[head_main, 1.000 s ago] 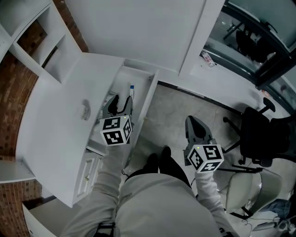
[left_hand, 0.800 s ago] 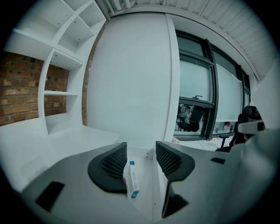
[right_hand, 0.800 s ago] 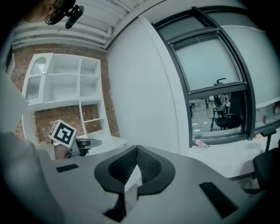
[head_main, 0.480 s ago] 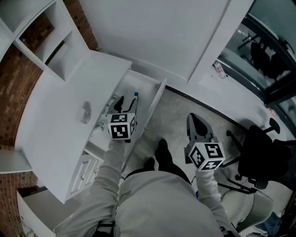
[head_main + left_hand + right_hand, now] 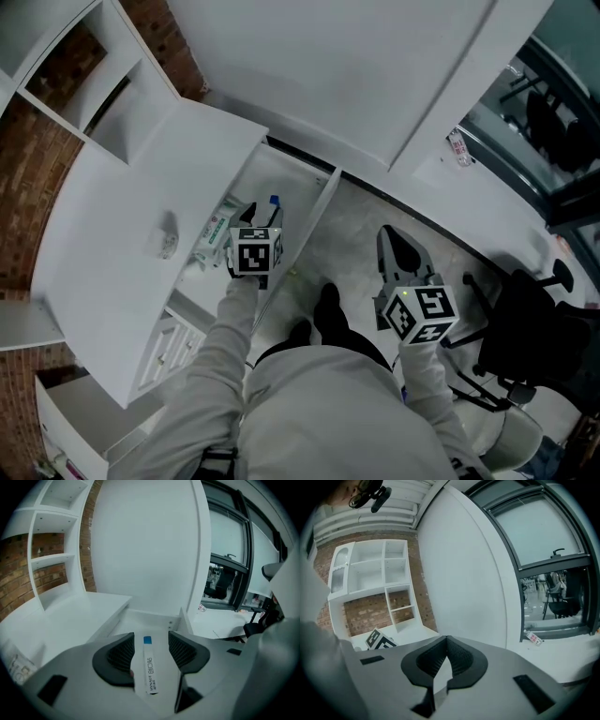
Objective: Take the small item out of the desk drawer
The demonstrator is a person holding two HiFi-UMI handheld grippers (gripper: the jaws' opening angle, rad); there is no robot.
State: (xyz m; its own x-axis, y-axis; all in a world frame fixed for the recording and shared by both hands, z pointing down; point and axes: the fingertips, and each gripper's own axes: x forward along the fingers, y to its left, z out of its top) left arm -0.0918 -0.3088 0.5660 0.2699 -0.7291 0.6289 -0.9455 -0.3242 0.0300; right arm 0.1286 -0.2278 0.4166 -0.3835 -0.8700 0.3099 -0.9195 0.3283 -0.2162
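The white desk drawer (image 5: 322, 201) stands pulled out. My left gripper (image 5: 258, 217) reaches into it. In the left gripper view a small white strip with a blue end (image 5: 150, 667) lies lengthwise between the jaws of my left gripper (image 5: 150, 639). Those jaws are opening, and there is a gap on each side between the pads and the strip. Its blue tip (image 5: 273, 200) shows just past the fingers in the head view. My right gripper (image 5: 393, 244) hangs shut over the floor, right of the drawer, with nothing in it. Its jaws meet in the right gripper view (image 5: 446, 642).
A green and white packet (image 5: 215, 237) lies in the drawer's left part. A small clear object (image 5: 167, 243) sits on the white desk top (image 5: 103, 216). White shelves (image 5: 70, 89) rise at the far left. A black office chair (image 5: 525, 323) stands to the right. My legs and shoes (image 5: 325, 309) are below.
My left gripper has moved forward over the drawer, next to the packet. The right gripper has stayed in place. The view has shifted slightly.
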